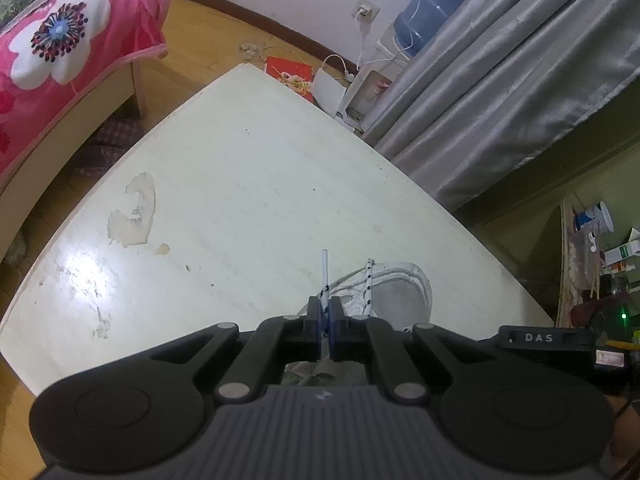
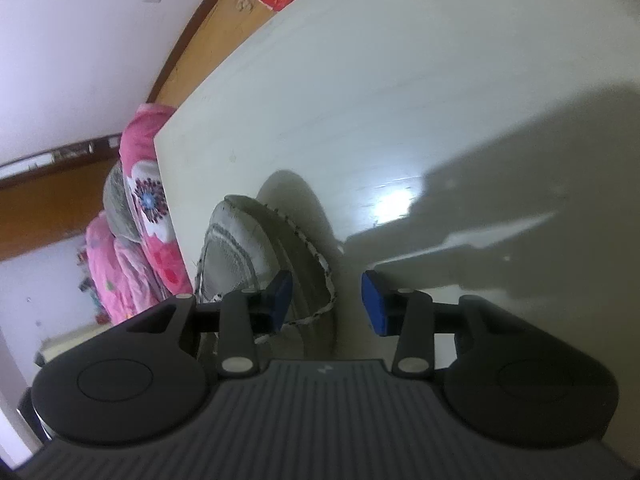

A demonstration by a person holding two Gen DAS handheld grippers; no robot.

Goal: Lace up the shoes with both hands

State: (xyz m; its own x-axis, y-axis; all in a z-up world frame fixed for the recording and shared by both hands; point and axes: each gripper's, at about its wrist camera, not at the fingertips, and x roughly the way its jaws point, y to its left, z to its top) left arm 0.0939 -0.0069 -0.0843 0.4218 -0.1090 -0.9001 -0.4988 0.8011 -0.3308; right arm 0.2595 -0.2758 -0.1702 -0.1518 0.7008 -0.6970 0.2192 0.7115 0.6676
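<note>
Here, on a pale, scuffed table (image 1: 248, 184): a white sneaker (image 1: 400, 292) near the near edge, long axis running away from the left wrist camera, rounded mesh toe toward the far right. Seen from the right wrist camera, the same sneaker (image 2: 236, 248) lying with its toe toward the far left of that picture. Threaded with a white lace flecked in black (image 1: 368, 286).

Left gripper (image 1: 325, 312) pressed together on one lace end — blue pads flat against the cord, clear plastic aglet (image 1: 324, 266) sticking straight up and away past the fingertips. A second stretch of lace angled up just right of it, over the sneaker's tongue area.

Right gripper (image 2: 326, 300) spread, blue pads (image 2: 374, 304) well apart, a loop of speckled lace (image 2: 320, 276) between them but not touching either pad. Left pad of that gripper beside the sneaker's side.

Beyond the table: a pink floral blanket (image 1: 60, 40) far left, grey curtain (image 1: 500, 80) far right, a red packet (image 1: 290, 76) on the wooden floor.
</note>
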